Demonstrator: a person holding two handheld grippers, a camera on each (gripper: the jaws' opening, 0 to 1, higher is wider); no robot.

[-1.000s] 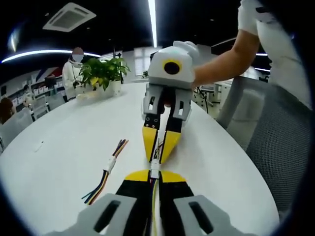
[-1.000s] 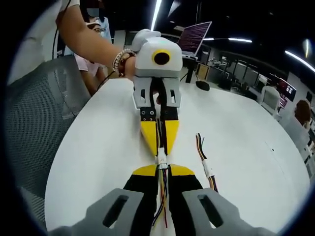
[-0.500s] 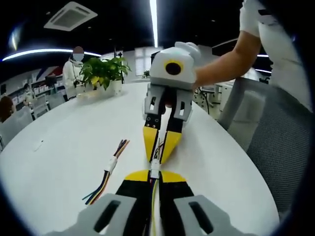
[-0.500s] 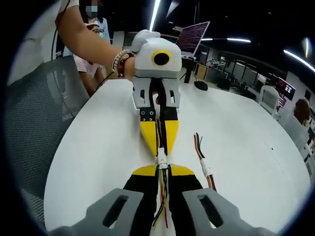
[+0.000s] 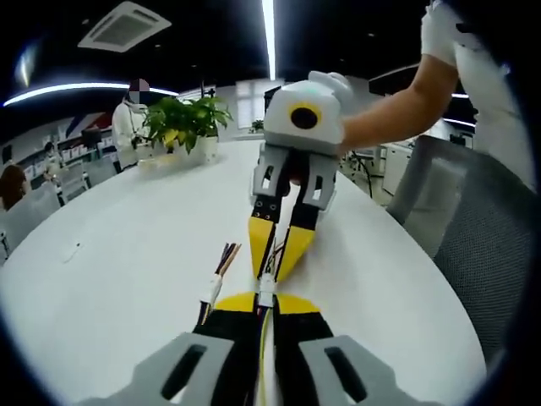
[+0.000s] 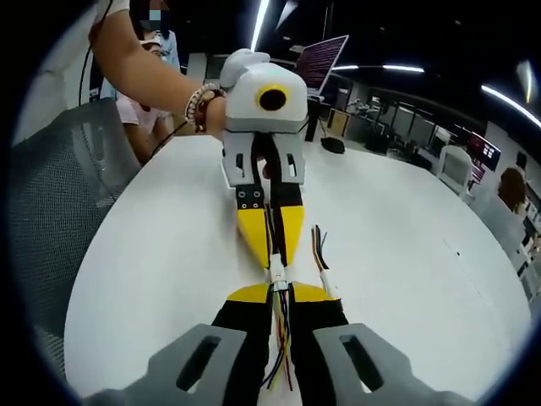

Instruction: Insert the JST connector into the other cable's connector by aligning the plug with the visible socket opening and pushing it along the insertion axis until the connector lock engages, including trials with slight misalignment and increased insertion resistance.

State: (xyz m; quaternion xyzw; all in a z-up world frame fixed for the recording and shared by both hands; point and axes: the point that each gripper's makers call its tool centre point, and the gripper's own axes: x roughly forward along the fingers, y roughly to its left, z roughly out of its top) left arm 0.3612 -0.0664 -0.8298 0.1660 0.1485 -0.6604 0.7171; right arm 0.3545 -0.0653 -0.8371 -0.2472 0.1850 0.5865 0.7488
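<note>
Right in the middle, tip to tip, the two white connectors [image 5: 266,292] meet between the grippers, and in the right gripper view the joined white plug [image 6: 276,275] sits just above the table with no gap showing between the halves; whether the lock has caught cannot be told. The left gripper [image 5: 265,303] has its black-and-yellow jaws pinched on its cable, coloured wires running back down between them. Facing it, the right gripper [image 5: 281,247] points its yellow tips straight at the joint, jaws pressed together on the other cable, a hand [image 5: 351,135] behind its white body. From the other side, the right gripper [image 6: 279,292] clamps wires that trail back red, yellow and black, and the left gripper [image 6: 269,241] comes in opposite, held by a hand [image 6: 207,110] with a beaded bracelet. Just beside the jaws lies a spare cable [image 5: 218,272] with loose coloured ends, flat on the white table [image 5: 127,262]. Farther back a potted plant [image 5: 182,123] stands near the table's far edge, and a mesh chair [image 5: 482,254] stands beside the table.
</note>
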